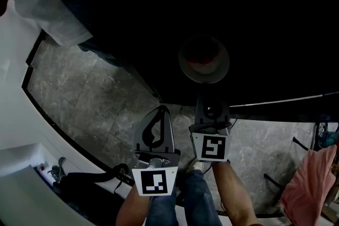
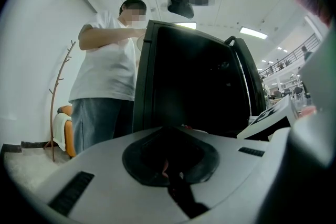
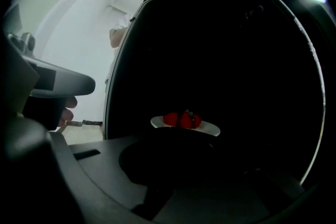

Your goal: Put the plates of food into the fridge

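Note:
A small white plate of strawberries (image 1: 204, 59) shows against the dark black fridge (image 1: 222, 2). My right gripper (image 1: 211, 93) reaches to the plate's near rim and looks shut on it. In the right gripper view the plate (image 3: 185, 122) sits just past the closed jaws, in front of the fridge's black face (image 3: 220, 50), and its near edge is hidden by them. My left gripper (image 1: 155, 114) is shut and empty, held beside the right one and a little further back. In the left gripper view the fridge (image 2: 189, 81) stands straight ahead.
A person in a white shirt (image 2: 105, 60) stands at the fridge's left side, with a bare coat stand (image 2: 58, 97) behind. The floor is grey stone tile (image 1: 90, 98). A pink cloth (image 1: 312, 182) hangs on a rack at the right. White units (image 1: 21, 166) line the left.

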A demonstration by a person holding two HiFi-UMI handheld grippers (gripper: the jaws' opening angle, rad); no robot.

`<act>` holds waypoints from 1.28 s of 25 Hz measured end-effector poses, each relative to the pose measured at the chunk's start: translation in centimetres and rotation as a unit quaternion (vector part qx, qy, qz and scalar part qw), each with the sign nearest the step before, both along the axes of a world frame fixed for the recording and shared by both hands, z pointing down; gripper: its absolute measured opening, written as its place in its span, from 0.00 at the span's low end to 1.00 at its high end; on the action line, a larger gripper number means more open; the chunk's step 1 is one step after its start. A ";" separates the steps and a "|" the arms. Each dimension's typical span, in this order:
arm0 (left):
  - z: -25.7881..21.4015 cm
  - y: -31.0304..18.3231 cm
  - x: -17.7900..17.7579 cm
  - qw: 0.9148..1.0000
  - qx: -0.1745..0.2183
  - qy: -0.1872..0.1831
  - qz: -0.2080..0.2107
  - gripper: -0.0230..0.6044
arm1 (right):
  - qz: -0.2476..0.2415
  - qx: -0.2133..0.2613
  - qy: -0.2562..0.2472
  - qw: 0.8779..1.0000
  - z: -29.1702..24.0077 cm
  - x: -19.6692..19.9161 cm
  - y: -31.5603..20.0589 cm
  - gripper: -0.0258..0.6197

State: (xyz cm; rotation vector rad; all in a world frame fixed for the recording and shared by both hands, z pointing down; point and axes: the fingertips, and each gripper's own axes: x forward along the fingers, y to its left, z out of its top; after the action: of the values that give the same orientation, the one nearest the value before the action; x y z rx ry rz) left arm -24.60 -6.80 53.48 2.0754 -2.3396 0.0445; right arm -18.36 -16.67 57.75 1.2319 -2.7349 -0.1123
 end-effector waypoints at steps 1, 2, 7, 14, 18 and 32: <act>0.1 0.1 0.1 1.000 -0.002 0.001 0.002 0.05 | 0.002 0.000 0.000 1.000 0.0 0.0 -0.1 0.06; 0.2 0.1 0.1 1.000 -0.004 0.001 0.003 0.05 | 0.005 -0.001 0.000 1.000 0.0 0.1 -0.2 0.06; 0.3 0.0 0.1 1.000 -0.006 0.002 0.004 0.05 | 0.012 -0.001 -0.002 1.000 0.0 0.1 -0.9 0.06; 1.0 -0.1 0.1 1.000 -0.014 0.015 -0.001 0.05 | 0.022 -0.015 -0.014 1.000 0.1 -0.4 -1.6 0.06; 1.0 -0.1 0.2 1.000 -0.010 0.018 -0.001 0.05 | 0.021 -0.010 -0.001 1.000 0.3 -0.4 -2.2 0.06; 1.1 -0.2 -0.3 1.000 -0.009 0.022 -0.005 0.05 | 0.025 -0.014 0.001 1.000 0.4 -1.1 -3.6 0.06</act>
State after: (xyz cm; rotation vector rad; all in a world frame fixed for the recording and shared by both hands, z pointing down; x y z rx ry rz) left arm -24.89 -6.97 54.57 2.0346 -2.3148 0.0195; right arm -19.46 -20.30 58.15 1.2912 -2.6916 -0.0697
